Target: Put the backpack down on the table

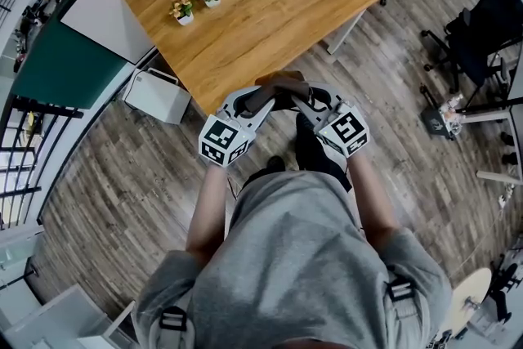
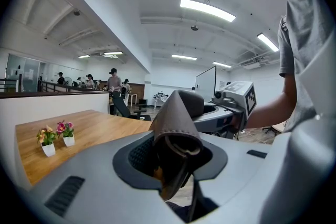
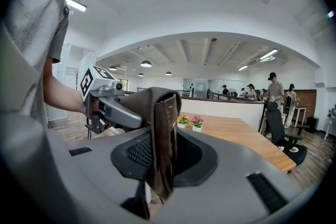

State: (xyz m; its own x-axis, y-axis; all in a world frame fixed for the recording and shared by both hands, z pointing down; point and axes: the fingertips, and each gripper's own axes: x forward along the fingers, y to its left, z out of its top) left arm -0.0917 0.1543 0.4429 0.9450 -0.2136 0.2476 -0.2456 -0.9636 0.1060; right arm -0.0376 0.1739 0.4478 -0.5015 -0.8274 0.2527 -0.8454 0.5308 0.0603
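The left tongs stand part-way closed, clamped on a folded brown leather strap. The right tongs grip the same strap from the opposite side, also part-way closed. Each marker cube carries black-and-white square codes.

Only the head view shows the backpack. Its dark body hangs from the strap above the wood floor, just off the near corner of the counter and not on it. Two small flower pots stand on the counter's far-left part.

Only the gripper views show people standing behind a partition.
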